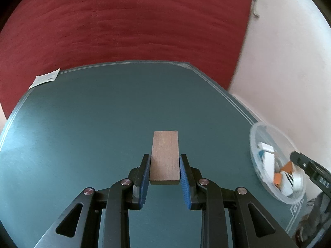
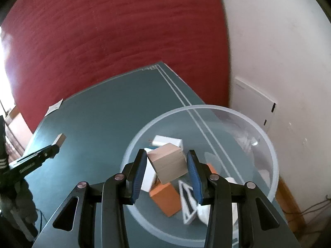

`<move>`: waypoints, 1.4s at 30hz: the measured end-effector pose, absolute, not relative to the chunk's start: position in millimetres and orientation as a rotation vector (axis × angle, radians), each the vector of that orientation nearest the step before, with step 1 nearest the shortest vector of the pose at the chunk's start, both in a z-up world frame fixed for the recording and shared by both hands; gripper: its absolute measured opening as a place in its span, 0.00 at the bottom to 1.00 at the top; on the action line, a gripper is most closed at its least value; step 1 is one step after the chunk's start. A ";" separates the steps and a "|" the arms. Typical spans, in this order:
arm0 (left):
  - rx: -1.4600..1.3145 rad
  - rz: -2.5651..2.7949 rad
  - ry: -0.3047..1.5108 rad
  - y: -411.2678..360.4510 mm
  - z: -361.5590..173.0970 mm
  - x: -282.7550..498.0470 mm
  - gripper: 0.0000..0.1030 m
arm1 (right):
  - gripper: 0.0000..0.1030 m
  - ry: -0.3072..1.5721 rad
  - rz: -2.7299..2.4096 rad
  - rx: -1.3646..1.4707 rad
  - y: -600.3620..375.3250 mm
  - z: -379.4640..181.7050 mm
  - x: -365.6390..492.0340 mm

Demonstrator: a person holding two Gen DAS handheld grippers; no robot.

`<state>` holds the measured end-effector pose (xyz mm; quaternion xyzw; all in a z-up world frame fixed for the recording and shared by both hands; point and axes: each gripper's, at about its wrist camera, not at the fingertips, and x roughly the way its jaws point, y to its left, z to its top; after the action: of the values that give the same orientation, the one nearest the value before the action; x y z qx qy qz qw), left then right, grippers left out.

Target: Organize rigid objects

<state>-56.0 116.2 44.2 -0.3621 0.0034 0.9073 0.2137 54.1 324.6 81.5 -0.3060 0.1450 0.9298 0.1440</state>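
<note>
My left gripper is shut on a flat brown wooden block and holds it over the dark green table. It also shows at the left of the right wrist view. My right gripper is over a clear plastic bowl. A tilted beige wooden block sits between its blue pads, with small gaps at both sides. The bowl holds white boxes, an orange box and a black-and-white piece.
A white paper slip lies at the table's far left edge. The bowl stands at the table's right edge, near a white wall. A red wall is behind the table.
</note>
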 end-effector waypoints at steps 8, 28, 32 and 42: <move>-0.993 2.471 0.034 130.7 48.3 -40.7 0.28 | 0.47 0.438 2.669 -0.860 344.3 79.7 68.3; -0.945 2.352 0.198 169.1 61.9 -6.3 0.28 | 0.53 0.429 2.611 -0.729 365.4 80.9 114.5; -0.915 2.365 0.207 165.0 68.9 -2.7 0.28 | 0.53 0.448 2.632 -0.705 365.2 83.3 119.5; -1.026 2.414 0.196 145.6 45.5 -14.7 0.57 | 0.53 0.480 2.656 -0.698 367.6 84.4 126.2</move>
<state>-14.7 145.6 45.5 -0.3773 0.0719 0.8880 0.2528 126.2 367.6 84.4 -0.2464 0.1696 0.9378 0.1762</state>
